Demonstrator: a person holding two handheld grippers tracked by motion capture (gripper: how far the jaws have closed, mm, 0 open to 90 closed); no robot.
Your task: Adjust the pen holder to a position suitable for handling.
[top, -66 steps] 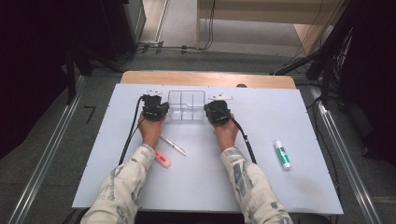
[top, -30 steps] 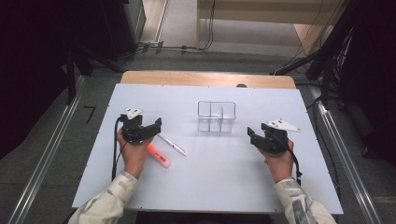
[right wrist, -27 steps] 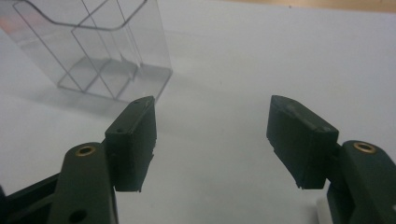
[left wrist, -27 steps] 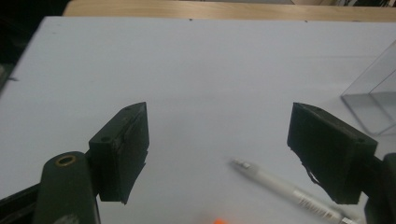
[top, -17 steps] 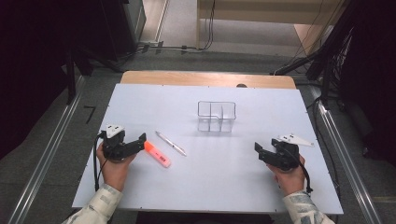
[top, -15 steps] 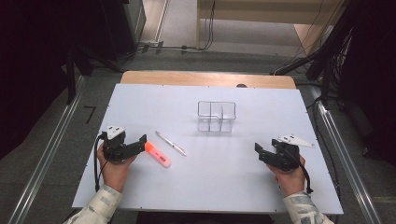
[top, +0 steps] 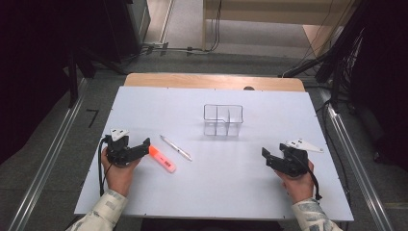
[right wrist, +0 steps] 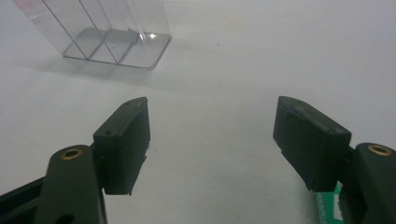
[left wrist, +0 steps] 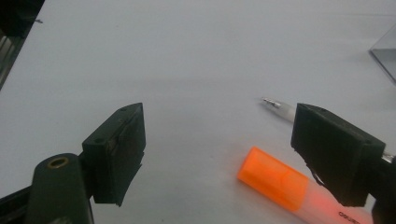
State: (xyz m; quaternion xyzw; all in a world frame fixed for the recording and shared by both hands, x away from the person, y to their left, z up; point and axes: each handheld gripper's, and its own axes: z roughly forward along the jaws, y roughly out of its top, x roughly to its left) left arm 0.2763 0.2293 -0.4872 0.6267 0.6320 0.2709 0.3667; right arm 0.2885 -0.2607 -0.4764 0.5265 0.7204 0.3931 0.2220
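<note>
Two grippers rest wide open, gripping nothing: the left gripper (top: 142,147) just left of the orange highlighter (top: 162,159), the right gripper (top: 267,157) well right of it.

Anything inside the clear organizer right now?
The clear organizer looks empty: its compartments show bare table through the walls. The orange highlighter and the pen lie outside it. Nothing covers its inside.
</note>
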